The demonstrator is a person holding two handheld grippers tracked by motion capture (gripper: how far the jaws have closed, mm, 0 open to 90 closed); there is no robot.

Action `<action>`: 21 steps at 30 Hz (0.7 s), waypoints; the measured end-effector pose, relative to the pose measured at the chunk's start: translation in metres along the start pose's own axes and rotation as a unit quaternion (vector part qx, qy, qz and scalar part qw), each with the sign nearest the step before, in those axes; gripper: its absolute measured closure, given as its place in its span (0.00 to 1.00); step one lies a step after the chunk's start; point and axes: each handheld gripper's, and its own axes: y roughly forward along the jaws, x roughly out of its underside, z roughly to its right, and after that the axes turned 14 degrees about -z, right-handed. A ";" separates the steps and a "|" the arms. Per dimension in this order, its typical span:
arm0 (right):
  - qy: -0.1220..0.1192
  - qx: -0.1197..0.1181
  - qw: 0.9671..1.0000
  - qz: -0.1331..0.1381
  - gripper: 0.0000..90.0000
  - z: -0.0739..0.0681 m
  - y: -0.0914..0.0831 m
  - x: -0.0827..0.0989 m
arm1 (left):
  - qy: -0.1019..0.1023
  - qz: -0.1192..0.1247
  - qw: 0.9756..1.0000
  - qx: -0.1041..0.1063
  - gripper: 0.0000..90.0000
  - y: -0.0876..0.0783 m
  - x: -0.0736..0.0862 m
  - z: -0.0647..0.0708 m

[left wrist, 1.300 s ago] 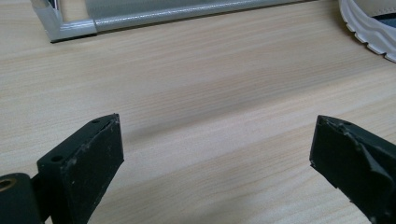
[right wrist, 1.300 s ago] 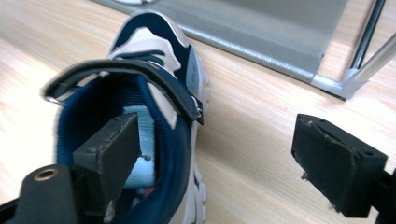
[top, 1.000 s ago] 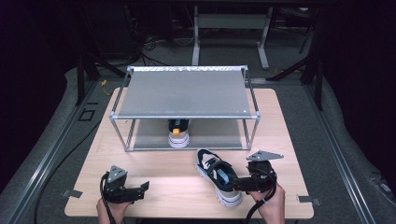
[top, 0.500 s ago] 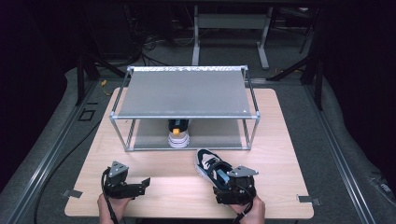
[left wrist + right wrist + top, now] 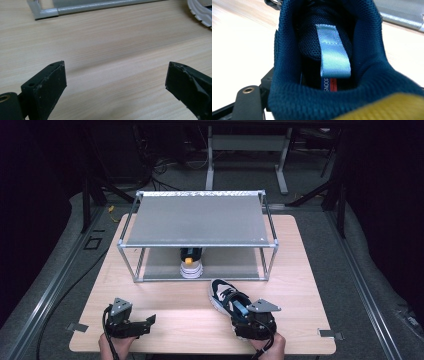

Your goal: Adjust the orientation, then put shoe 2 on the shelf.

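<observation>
a: left gripper [image 5: 150,321] rests low on the wooden table [image 5: 175,310], jaws wide apart on nothing.

b: right gripper [image 5: 287,100], off to the side a second ago, now sits at the sneaker [image 5: 227,300] heel before the rack [image 5: 197,220]. jaws have been closing; its own view shows the collar between them, clamping unclear.

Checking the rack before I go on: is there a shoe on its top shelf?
No, the top shelf of the rack lies bare; one shoe stands on the level beneath it.
</observation>
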 end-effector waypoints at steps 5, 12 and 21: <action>-0.007 0.001 1.000 0.001 0.26 -0.001 -0.009 0.002 | -0.005 0.001 1.000 -0.004 0.04 -0.003 0.000 -0.007; -0.009 -0.002 1.000 0.012 0.26 -0.004 -0.021 -0.001 | 0.005 0.005 1.000 -0.012 0.04 -0.007 -0.003 -0.003; -0.010 0.001 1.000 0.013 0.25 -0.005 -0.027 -0.004 | 0.012 0.003 1.000 -0.014 0.02 -0.003 -0.005 0.004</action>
